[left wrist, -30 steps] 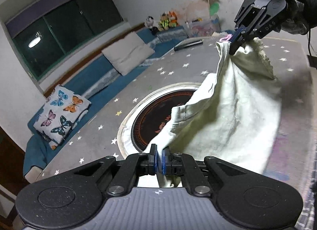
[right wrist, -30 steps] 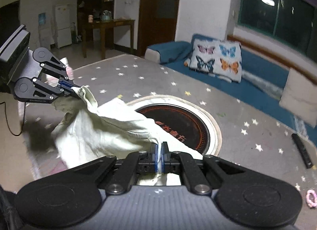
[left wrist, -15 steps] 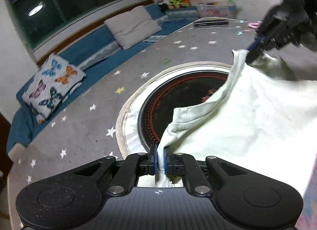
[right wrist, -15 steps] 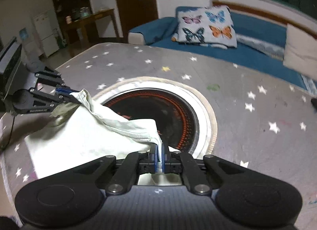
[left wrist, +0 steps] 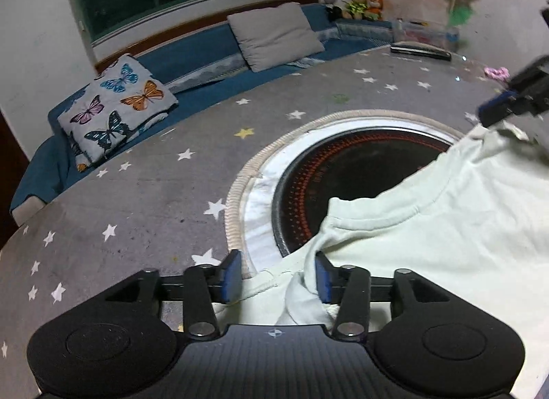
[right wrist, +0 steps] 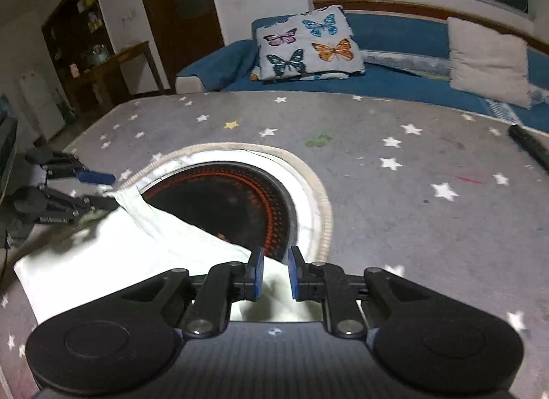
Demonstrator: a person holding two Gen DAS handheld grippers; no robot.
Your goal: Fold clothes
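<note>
Shirt [left wrist: 446,227] between open left gripper [left wrist: 276,278]

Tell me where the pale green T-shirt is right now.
The pale green T-shirt lies flat on the grey star-print table cover, its collar overlapping the near edge of the round black hotplate, between the opened left gripper and right gripper.
</note>
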